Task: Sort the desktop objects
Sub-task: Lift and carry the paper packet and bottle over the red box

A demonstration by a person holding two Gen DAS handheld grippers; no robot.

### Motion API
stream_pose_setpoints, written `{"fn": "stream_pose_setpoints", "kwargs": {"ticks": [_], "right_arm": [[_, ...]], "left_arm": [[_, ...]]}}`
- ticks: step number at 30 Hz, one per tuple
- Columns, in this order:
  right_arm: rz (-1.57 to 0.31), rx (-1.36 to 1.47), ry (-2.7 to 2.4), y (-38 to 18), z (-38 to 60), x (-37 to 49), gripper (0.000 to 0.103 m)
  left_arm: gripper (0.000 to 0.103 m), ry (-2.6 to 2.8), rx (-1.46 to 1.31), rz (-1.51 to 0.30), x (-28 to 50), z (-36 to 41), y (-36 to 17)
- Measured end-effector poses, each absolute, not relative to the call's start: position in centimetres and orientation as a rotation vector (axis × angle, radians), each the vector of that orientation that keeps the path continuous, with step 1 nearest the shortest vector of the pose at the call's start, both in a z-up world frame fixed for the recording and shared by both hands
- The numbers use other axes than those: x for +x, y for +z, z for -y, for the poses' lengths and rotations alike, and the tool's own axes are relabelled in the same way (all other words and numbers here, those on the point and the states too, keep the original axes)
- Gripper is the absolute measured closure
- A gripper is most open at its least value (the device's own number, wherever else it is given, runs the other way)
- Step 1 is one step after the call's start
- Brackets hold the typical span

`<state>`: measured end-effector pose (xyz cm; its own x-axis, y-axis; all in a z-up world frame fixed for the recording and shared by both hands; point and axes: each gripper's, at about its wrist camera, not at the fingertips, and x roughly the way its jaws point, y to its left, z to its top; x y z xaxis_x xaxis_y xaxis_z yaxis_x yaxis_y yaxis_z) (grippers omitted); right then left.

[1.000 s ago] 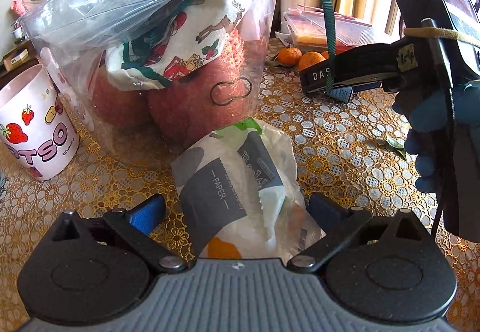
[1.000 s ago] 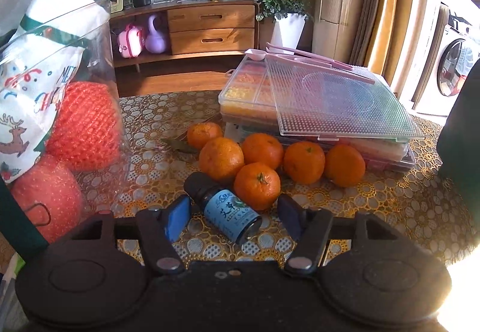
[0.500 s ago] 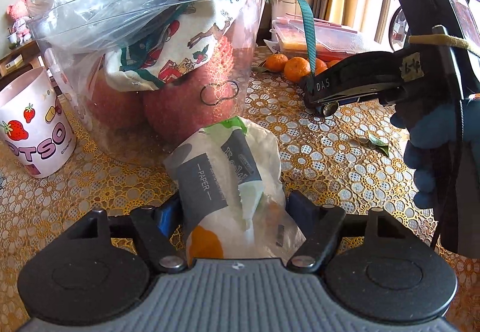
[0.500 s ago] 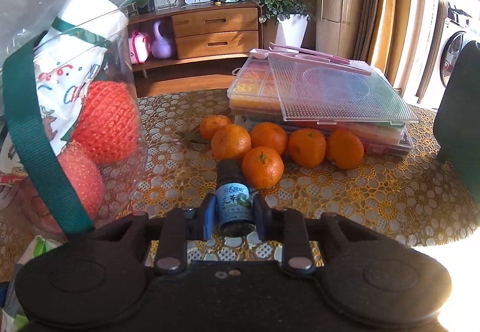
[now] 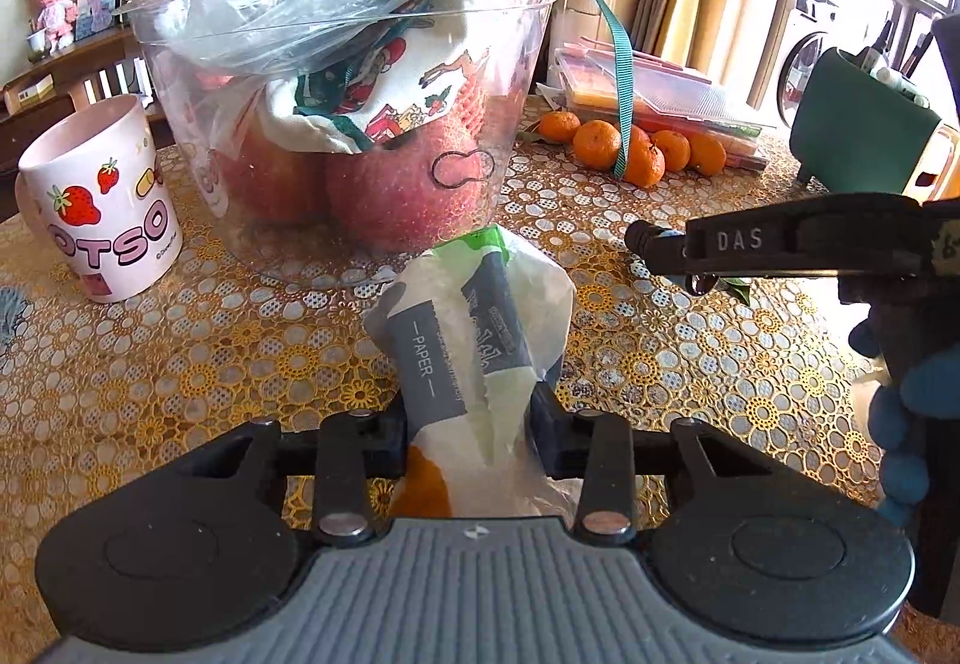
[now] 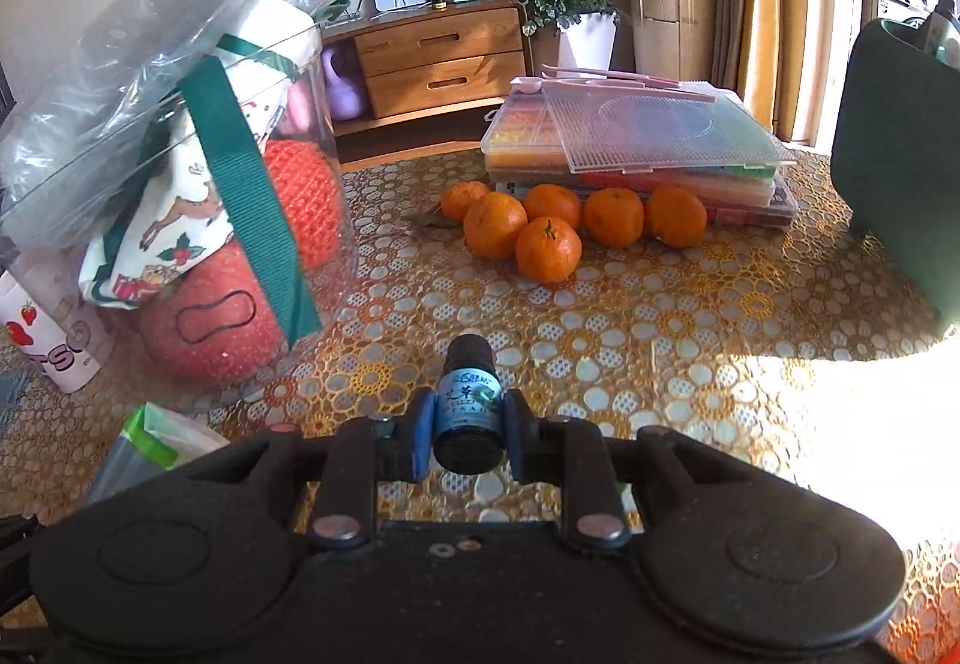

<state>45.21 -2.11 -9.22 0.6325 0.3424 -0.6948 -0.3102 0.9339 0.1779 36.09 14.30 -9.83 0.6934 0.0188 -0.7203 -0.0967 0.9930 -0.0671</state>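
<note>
Left hand-held gripper (image 5: 474,439) has just closed, pinching the tissue pack (image 5: 465,352) above the tabletop (image 5: 180,364). Right hand-held gripper (image 6: 465,433) clamps a small dark bottle (image 6: 468,403), tangerines (image 6: 549,250) beyond.

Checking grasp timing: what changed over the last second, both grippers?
Both closed. The left gripper has just shut on the tissue pack; a second ago it lay between open jaws. The right gripper closed on the small bottle, now pointing forward. Clear tub, mug and tangerines stayed put.
</note>
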Motion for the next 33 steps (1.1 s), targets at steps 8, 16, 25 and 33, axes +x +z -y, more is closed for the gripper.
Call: {"fn": "stream_pose_setpoints", "kwargs": {"ticks": [8, 16, 25, 33], "right_arm": [[-0.812, 0.065, 0.419, -7.2, 4.7, 38.9, 0.08], [-0.8, 0.111, 0.433, -4.9, 8.1, 32.4, 0.08], [-0.749, 0.162, 0.445, -1.3, 12.7, 25.7, 0.08], [-0.679, 0.185, 0.452, 1.7, 16.8, 20.9, 0.08]], "left_arm": [[0.069, 0.046, -0.121, -0.829, 31.8, -13.1, -9.1], [0.069, 0.017, -0.16, -0.793, 27.1, -10.7, -6.4], [0.069, -0.039, -0.168, -0.764, 22.4, -7.0, -2.8], [0.069, -0.108, -0.154, -0.75, 18.9, -2.8, 0.2]]}}
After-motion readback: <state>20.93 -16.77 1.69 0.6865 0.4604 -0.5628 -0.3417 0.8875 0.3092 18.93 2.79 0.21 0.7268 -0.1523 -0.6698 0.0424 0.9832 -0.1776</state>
